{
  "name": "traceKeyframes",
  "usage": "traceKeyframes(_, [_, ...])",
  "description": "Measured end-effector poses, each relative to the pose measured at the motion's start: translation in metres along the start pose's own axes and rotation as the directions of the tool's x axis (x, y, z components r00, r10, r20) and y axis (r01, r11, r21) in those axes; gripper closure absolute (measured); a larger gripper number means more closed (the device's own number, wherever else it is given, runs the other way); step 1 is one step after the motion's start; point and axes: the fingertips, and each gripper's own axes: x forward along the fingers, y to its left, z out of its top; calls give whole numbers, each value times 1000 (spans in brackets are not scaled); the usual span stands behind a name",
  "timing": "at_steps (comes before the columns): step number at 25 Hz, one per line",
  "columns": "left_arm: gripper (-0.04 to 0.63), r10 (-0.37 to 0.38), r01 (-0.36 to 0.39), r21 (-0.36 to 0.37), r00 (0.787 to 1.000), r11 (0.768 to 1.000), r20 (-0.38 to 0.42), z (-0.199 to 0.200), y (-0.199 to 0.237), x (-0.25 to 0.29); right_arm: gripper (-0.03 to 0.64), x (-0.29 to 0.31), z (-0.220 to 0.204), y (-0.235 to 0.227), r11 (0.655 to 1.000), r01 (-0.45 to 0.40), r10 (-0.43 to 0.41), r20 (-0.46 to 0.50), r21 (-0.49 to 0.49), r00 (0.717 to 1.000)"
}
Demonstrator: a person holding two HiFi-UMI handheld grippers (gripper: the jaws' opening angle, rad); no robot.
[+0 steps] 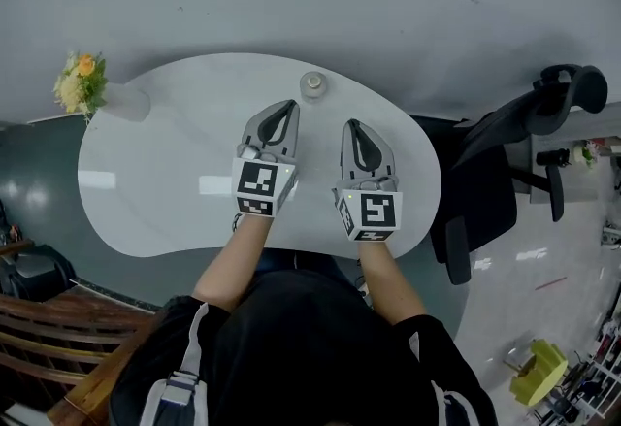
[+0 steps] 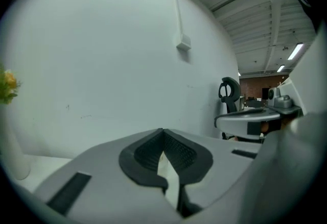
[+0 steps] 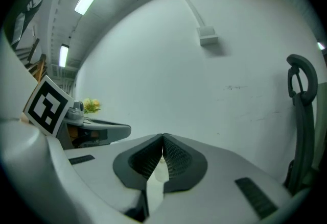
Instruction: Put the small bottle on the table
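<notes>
The small bottle (image 1: 312,84), pale with a round cap, stands upright near the far edge of the white table (image 1: 155,181). Nothing holds it. My left gripper (image 1: 289,106) hovers over the table just short of the bottle and a little to its left. Its jaws are shut with nothing between them, and the tips meet in the left gripper view (image 2: 163,130). My right gripper (image 1: 350,124) is beside it on the right, also shut and empty, tips touching in the right gripper view (image 3: 163,136). Both point at the white wall.
A white vase with yellow flowers (image 1: 82,84) stands at the table's far left end. A black office chair (image 1: 505,172) is right of the table. A wooden bench (image 1: 39,317) sits at the lower left. The wall runs close behind the table.
</notes>
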Motion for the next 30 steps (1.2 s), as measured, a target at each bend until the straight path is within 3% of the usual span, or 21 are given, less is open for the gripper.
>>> traceKeyframes(6, [588, -11, 10, 11, 996, 1000, 88, 46, -21, -48, 595, -31, 42, 12, 1000, 20, -19, 50, -17, 999])
traceKeyframes(14, [589, -27, 27, 3, 990, 1000, 135, 78, -32, -99, 595, -73, 87, 25, 997, 70, -65, 110, -43, 992])
traceKeyframes(22, [588, -30, 21, 49, 983, 999, 179, 95, -32, -136, 597, -102, 101, 62, 993, 71, -56, 151, -94, 987])
traceKeyframes(30, [588, -16, 12, 28, 987, 1000, 161, 90, -32, -158, 597, -112, 100, 79, 995, 69, -58, 153, -69, 986])
